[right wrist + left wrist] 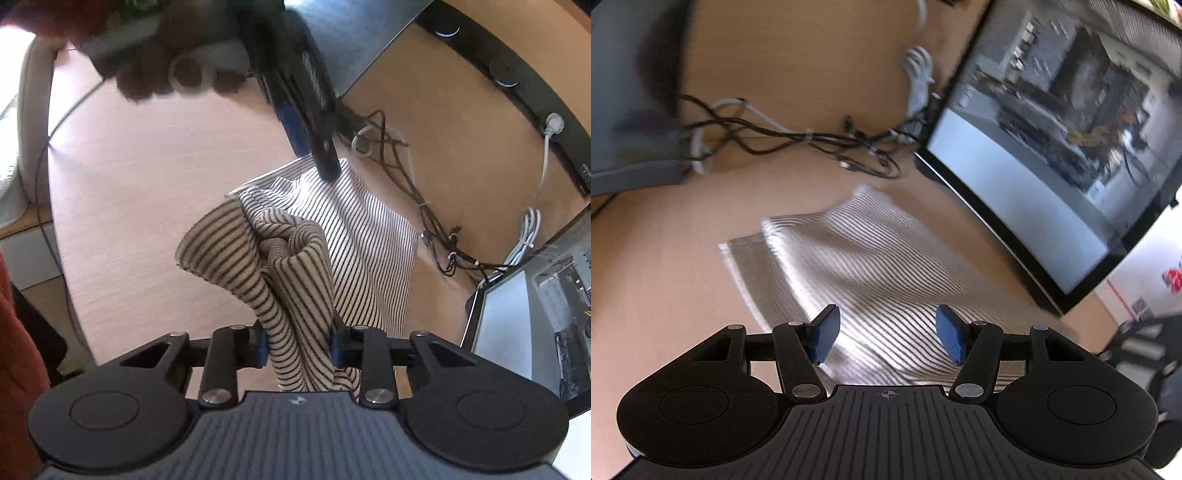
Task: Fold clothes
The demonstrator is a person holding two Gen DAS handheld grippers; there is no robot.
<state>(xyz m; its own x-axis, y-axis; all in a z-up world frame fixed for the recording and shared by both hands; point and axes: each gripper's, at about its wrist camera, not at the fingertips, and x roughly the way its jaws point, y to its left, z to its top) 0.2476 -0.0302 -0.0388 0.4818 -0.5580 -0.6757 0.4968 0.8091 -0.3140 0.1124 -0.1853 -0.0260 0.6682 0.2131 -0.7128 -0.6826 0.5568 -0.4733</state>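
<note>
My right claw (298, 345) grips the bunched black-and-cream striped knit garment (295, 266).
My left claw (887, 334) hangs released above it.

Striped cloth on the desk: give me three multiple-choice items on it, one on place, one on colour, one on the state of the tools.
1. Where does the monitor stand in the left wrist view?
A. right of the striped cloth
B. left of it
C. under it

2. What colour are the pads of the left tool?
A. red
B. blue
C. yellow

3. What is the right tool doing?
A. hanging open over bare desk
B. gripping a cable
C. shut on a bunched fold of the cloth

Key: 1 A, the screen fills the right side beyond the cloth's edge. 2 B, both pads show blue. 3 C, striped cloth is pinched between its two fingers; the left tool stands open, with nothing between its pads.
</note>
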